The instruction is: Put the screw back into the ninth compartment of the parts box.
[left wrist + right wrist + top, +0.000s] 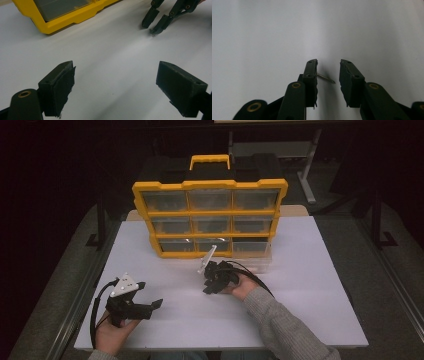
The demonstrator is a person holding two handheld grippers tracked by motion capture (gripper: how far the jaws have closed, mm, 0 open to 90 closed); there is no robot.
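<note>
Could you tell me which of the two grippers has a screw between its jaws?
The right gripper, near the yellow organizer: a small screw lies between its narrowly parted jaws. The left gripper has wide jaws over bare white table.

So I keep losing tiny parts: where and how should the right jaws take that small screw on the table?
The screw lies flat on the white table, between the right gripper's open jaws, its shaft pointing roughly across the gap. Probably best to turn the hand so the jaws close across the threaded shaft near its middle, coming from straight above. It is thin and low, so the tips must nearly touch the table.
</note>
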